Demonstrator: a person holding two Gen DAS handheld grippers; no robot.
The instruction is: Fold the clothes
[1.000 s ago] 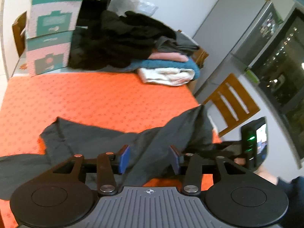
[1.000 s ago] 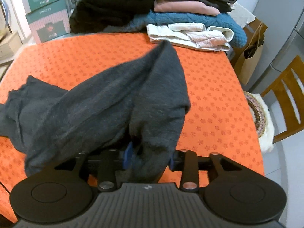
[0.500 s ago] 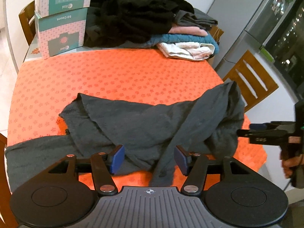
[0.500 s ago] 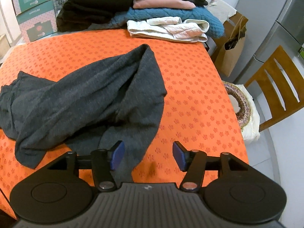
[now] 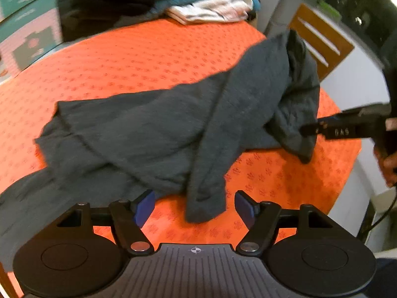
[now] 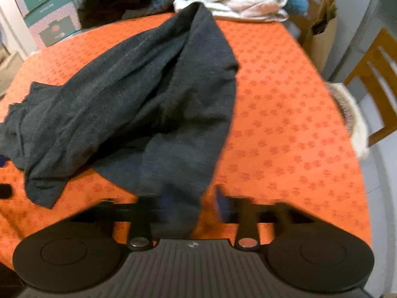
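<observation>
Left wrist view: we find the left hand-held gripper [image 5: 194, 204] wide, the grey garment [image 5: 173, 129] at twelve o'clock, stretching toward two o'clock; the right hand-held gripper [image 6: 188, 206] straddles its hem, grip unclear.

i see the sweater [image 6: 139, 94] spread crumpled across the middle of the table [image 6: 285, 114], one end of it lying between the fingers of my right hand-held gripper [image 6: 191, 207] at the near edge. behind it, at the far edge, sits a stack of folded clothes [image 6: 243, 2] with boxes [image 6: 47, 12] to its left, and a chair [image 6: 377, 79] stands off the table's right side.
</observation>
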